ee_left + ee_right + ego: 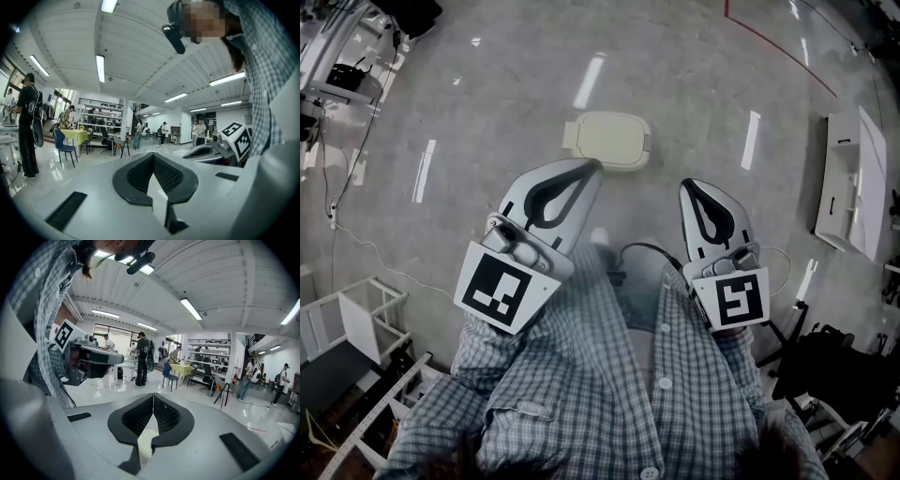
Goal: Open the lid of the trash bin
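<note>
The trash bin (607, 140) stands on the floor ahead of me, seen from above, with its cream lid down. My left gripper (592, 167) is held above the floor, and its tip overlaps the bin's near edge in the head view. My right gripper (687, 186) hangs to the bin's right, apart from it. Both are shut with nothing between the jaws. In the left gripper view the left gripper (153, 156) points out across the room. In the right gripper view a cream patch, likely the lid (146, 439), shows through the gap below the right gripper (153, 394).
A white cabinet (848, 183) lies at the right and a white shelf frame (356, 319) at the lower left. A cable (356, 239) trails over the floor. Further off are several people, chairs and a yellow-covered table (75, 136).
</note>
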Motion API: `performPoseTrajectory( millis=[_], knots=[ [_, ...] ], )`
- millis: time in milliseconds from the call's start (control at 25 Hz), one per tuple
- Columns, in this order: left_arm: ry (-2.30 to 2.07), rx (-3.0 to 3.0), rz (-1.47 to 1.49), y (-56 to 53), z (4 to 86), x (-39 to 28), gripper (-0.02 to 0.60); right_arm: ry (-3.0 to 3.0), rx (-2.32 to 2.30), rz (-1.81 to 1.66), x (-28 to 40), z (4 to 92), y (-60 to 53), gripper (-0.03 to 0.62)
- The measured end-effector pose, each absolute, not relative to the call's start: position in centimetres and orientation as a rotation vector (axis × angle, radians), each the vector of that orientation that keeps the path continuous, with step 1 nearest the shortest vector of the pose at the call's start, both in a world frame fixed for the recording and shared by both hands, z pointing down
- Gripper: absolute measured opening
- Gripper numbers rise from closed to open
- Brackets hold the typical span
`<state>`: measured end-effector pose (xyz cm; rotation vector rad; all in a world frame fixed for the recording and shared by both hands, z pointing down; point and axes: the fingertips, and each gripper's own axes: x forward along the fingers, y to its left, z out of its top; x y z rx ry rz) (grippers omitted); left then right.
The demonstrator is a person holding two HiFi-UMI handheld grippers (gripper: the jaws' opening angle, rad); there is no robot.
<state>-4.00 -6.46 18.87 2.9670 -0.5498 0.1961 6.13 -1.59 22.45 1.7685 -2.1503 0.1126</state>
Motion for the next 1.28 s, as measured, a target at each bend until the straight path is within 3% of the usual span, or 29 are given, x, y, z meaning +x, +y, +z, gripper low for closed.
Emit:
performPoseTrajectory(
  millis=[840,1280],
  knots=[
    [-0.714,2.929,0.221,-9.3,19.3,-4.0,0.005,-2.223,1.676,0.101,8.1,23.2,-5.8,0.018],
    [-0.779,2.849,0.288,-12.3,21.7,-0.4,0.005,-2.230,1.634,0.106,13.6,24.4,-8.8,0.018]
  ],
)
